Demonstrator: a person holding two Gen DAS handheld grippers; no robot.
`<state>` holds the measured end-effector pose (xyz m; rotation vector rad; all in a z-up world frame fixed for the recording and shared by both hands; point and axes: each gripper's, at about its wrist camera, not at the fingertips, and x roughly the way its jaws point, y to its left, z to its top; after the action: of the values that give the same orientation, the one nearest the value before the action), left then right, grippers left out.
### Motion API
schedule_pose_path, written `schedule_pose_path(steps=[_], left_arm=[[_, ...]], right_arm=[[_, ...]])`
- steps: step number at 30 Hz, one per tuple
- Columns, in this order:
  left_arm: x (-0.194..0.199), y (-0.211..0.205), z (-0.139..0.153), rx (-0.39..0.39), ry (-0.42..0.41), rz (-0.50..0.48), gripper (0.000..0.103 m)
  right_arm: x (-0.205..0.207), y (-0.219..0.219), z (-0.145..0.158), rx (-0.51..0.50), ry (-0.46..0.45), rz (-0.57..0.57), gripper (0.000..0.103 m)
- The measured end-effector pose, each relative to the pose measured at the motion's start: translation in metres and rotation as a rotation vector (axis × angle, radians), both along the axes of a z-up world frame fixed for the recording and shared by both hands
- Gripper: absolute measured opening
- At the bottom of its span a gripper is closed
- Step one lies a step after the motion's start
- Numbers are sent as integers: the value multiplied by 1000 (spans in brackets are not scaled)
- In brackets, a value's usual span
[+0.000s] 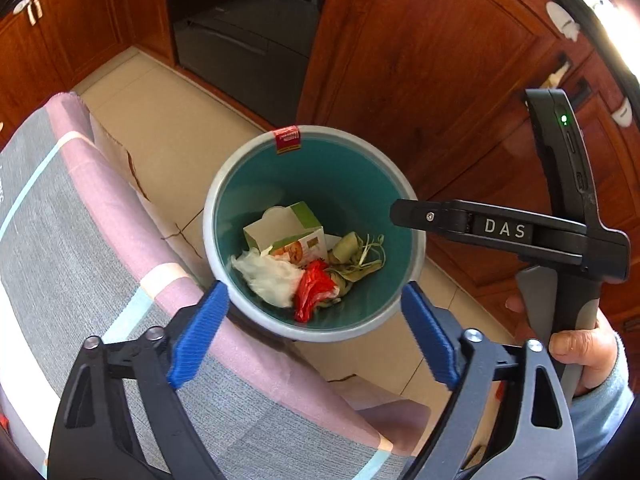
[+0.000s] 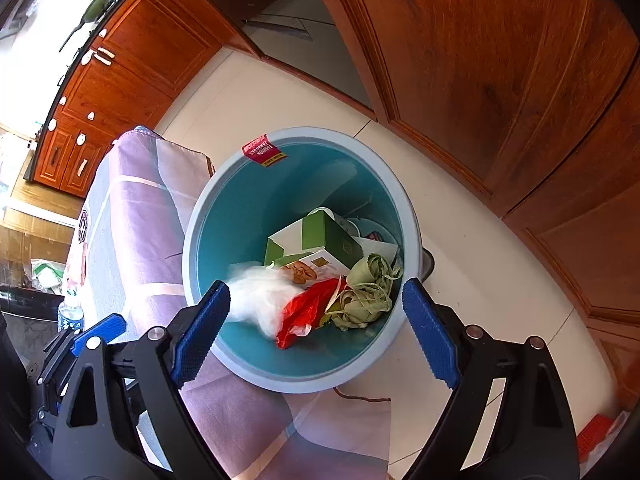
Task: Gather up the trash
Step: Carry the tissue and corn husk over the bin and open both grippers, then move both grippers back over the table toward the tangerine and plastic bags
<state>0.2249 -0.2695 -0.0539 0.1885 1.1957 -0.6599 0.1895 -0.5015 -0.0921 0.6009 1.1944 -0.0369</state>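
Inside, the teal bin holds a carton; white wrapper; red wrapper

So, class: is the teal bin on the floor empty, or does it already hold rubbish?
It holds rubbish. Inside the teal bin lie a green-and-white carton, a white bag, a red wrapper and green strips, covering only the bottom.

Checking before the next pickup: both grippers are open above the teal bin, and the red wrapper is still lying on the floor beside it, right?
Not quite: the red wrapper lies inside the teal bin, as the right wrist view shows. Both grippers are open above it.
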Motion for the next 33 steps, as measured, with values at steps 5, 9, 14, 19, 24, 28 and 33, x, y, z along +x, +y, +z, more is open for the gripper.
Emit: schedule_pose_path(steps=[5, 9, 14, 19, 24, 28, 33], left_arm=[[-3, 3, 0, 0, 3, 8, 95], [-8, 6, -1, 6, 8, 8, 96], [-16, 19, 1, 4, 14, 28, 96], [-25, 40, 3, 4, 15, 59, 97], [-33, 69, 5, 7, 7, 99, 97], [-41, 97, 14, -8, -11, 136, 97], [-52, 136, 25, -21, -34, 187, 97]], right_arm=[[-1, 0, -3, 9, 16, -7, 88], [-2, 3, -5, 8, 31, -6, 88], [-6, 10, -4, 6, 42, 5, 88], [-8, 24, 1, 4, 44, 30, 88], [-12, 45, 12, -3, 32, 60, 88], [-14, 66, 21, -13, 22, 90, 88], [-17, 99, 33, -22, 9, 132, 88]])
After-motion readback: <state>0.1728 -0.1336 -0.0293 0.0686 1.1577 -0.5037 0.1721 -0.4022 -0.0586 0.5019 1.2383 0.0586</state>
